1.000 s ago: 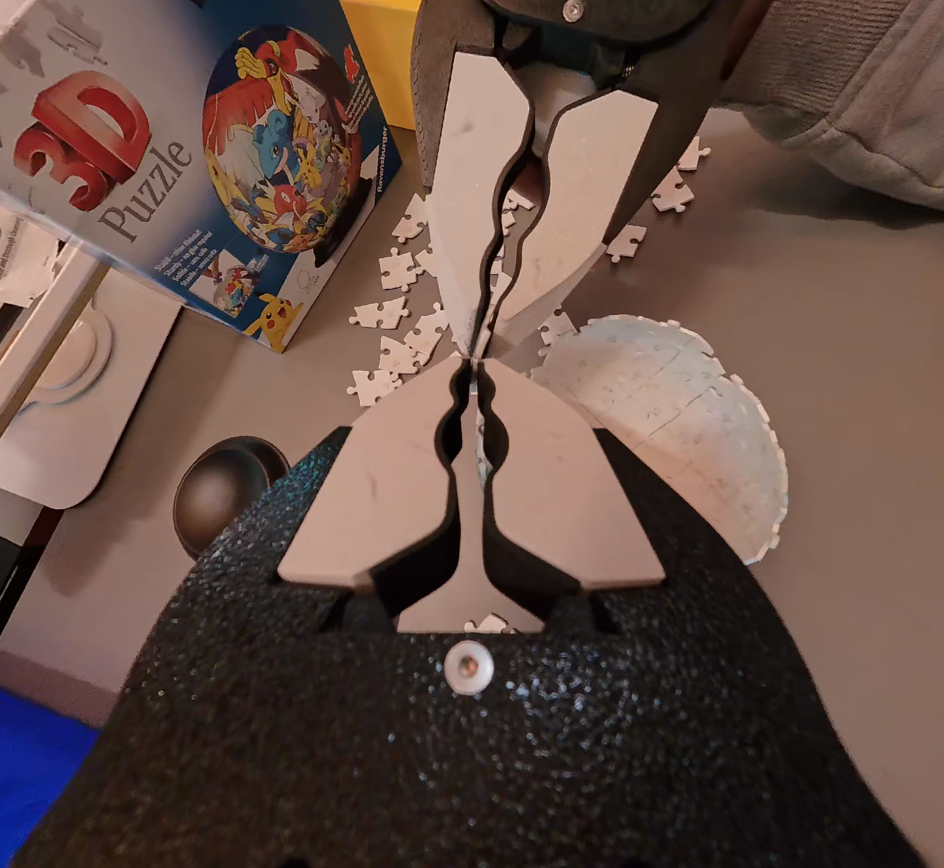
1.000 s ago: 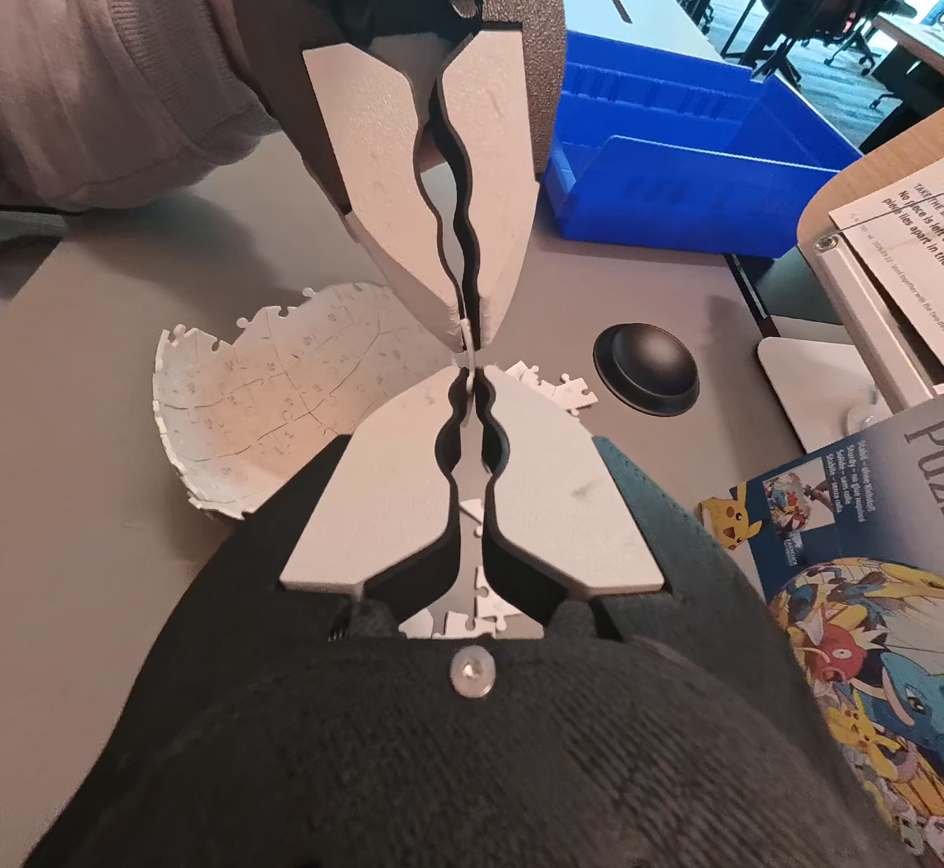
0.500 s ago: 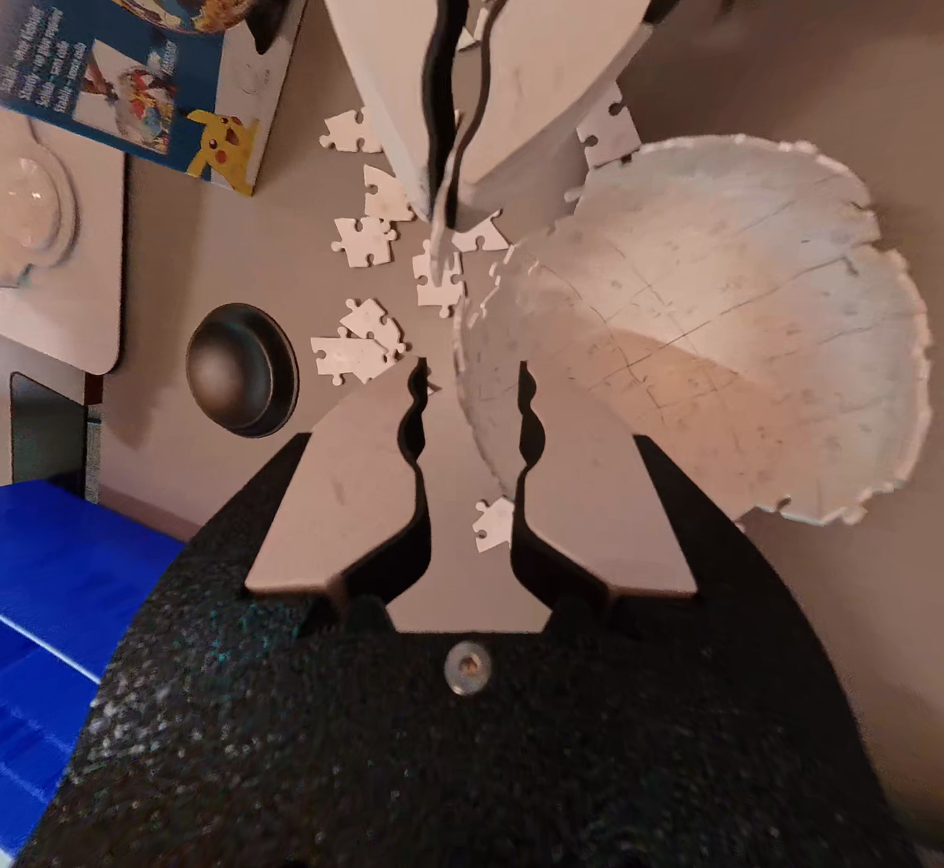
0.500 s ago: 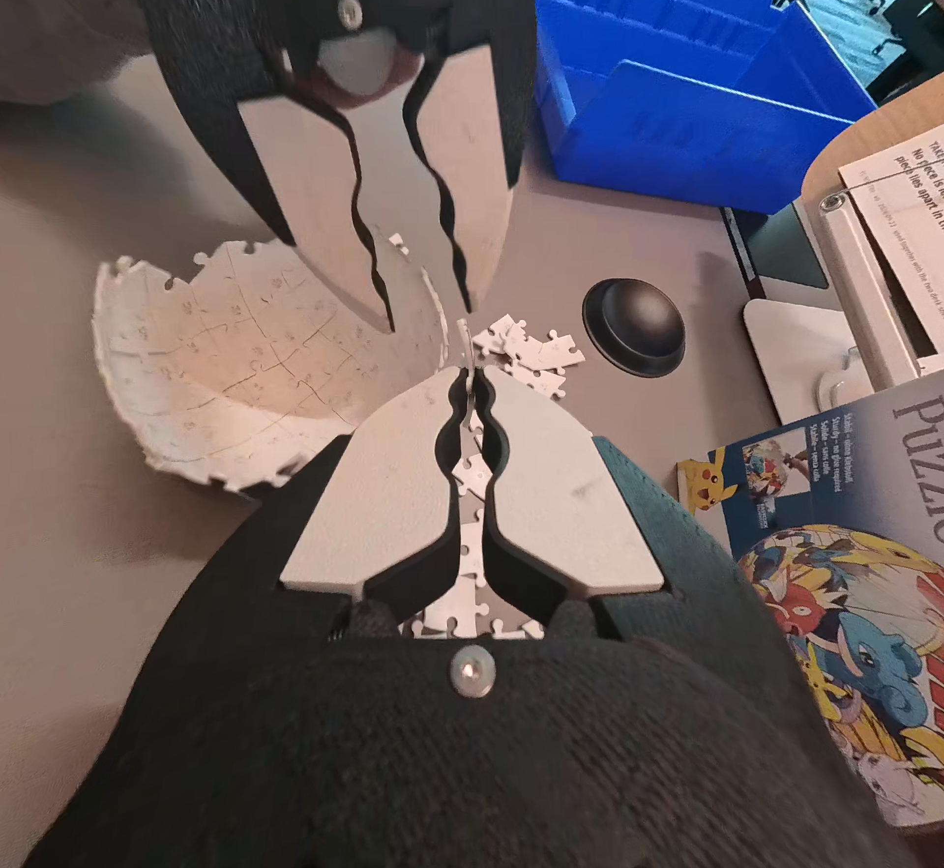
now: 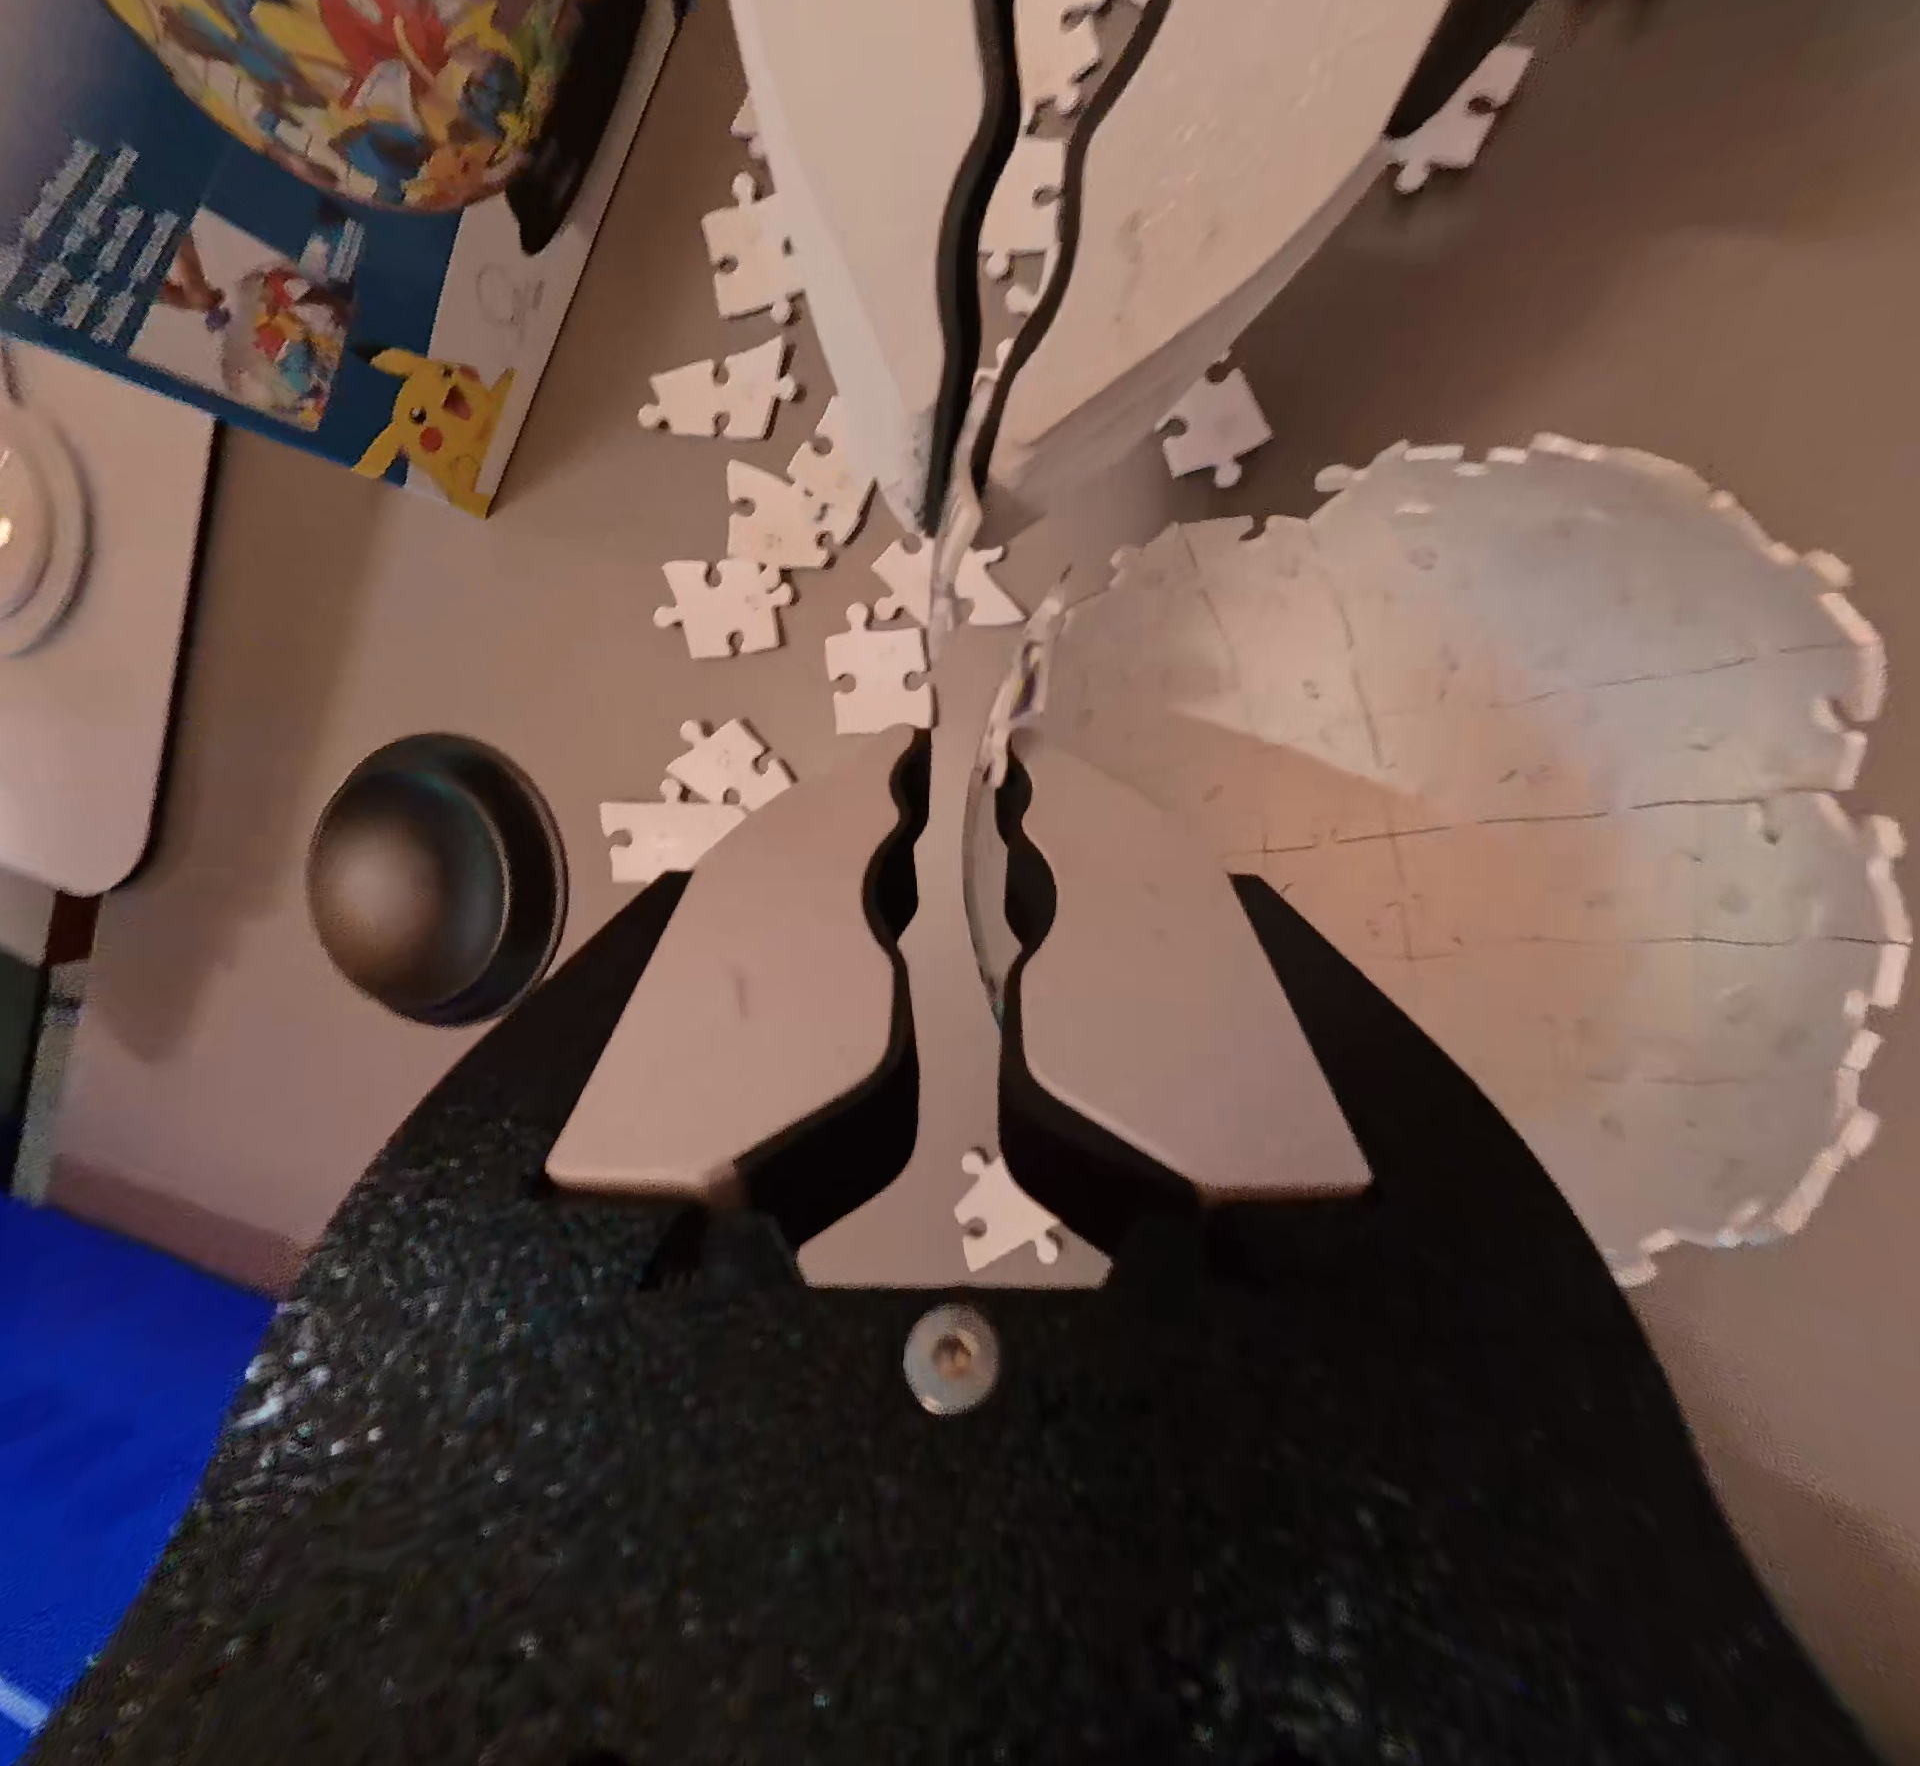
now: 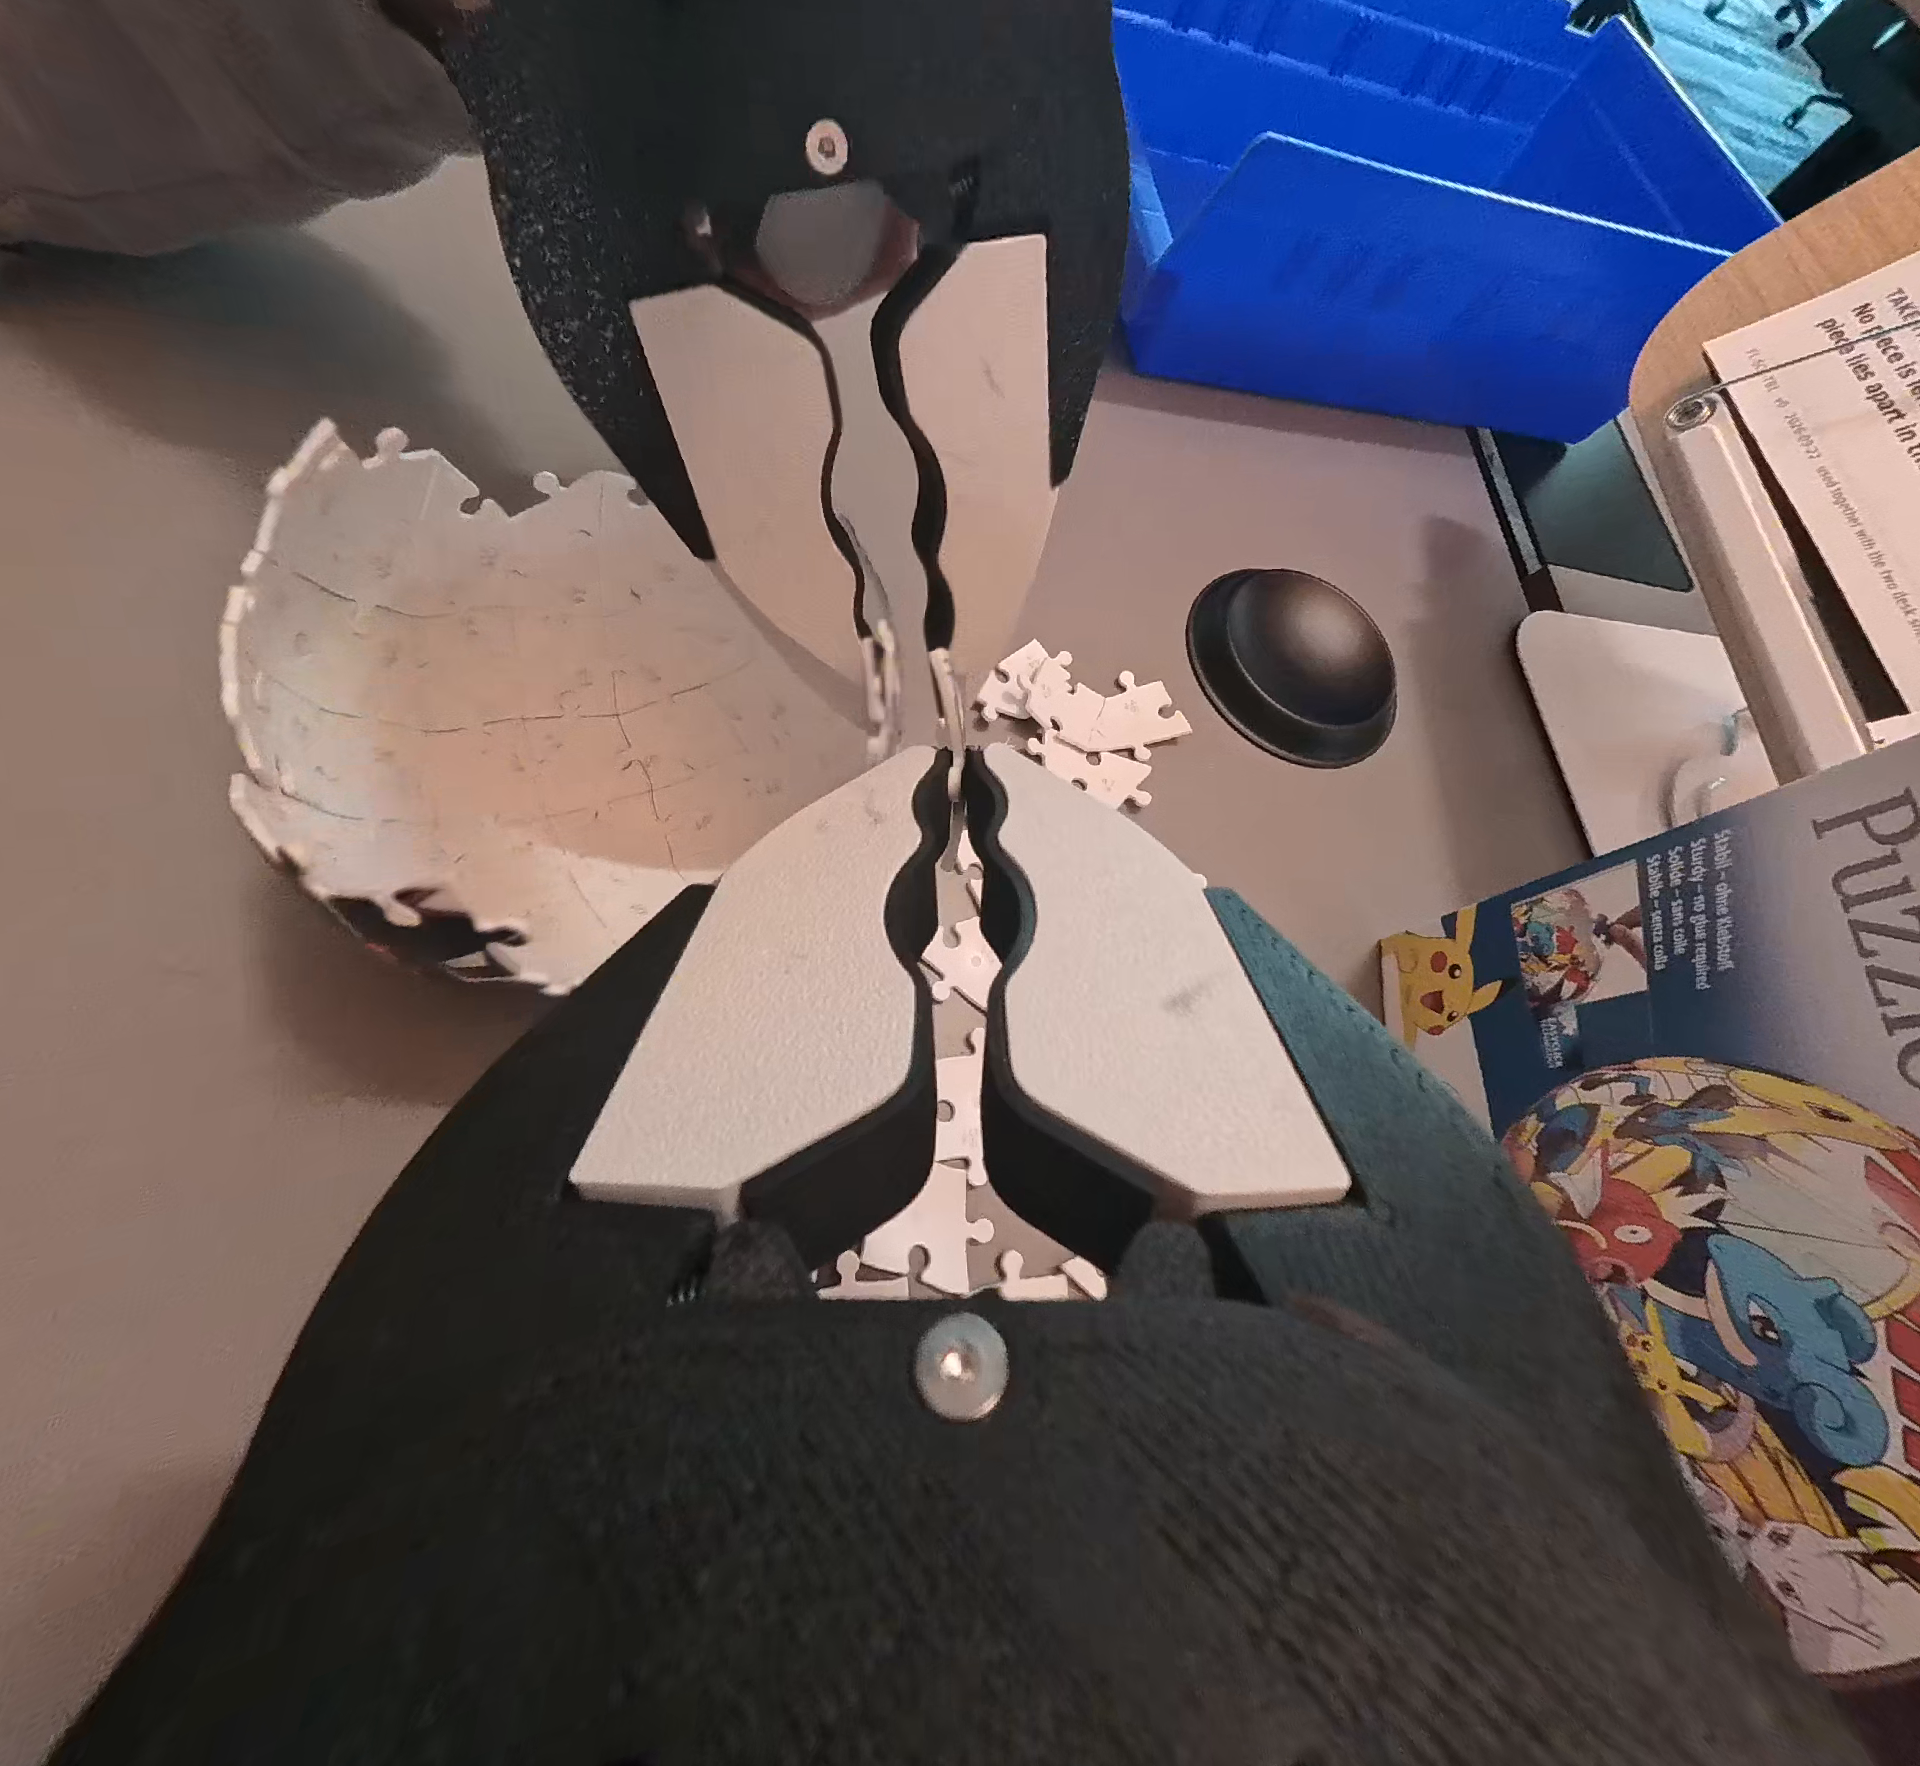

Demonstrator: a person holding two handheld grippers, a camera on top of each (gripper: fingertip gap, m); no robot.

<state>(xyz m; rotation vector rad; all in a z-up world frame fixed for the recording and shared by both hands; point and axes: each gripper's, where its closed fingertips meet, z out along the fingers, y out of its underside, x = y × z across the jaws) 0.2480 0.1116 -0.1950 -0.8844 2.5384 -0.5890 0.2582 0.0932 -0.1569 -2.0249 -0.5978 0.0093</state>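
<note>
**Left tool lets go of the piece and drops to the shell rim**

Since a second ago, your left gripper has released the small white jigsaw piece that both tools pinched tip to tip. It opened wide and has now narrowed again. Its fingers stand a little apart, straddling the near rim of the white curved half-shell of joined puzzle pieces. I see no clamp on that rim.

Your right gripper is closed on the jigsaw piece, which stands edge-on just ahead of its tips, close to the shell's rim and the left tool's fingertips.

Roughly half a sphere is joined. Many loose white pieces lie on the grey table, left of the left tool and under the right one.

Room is tight between the two tools. A black domed stand sits left of the left tool, with the printed blue puzzle box ahead-left. A blue plastic bin stands ahead-right of the right tool.
</note>
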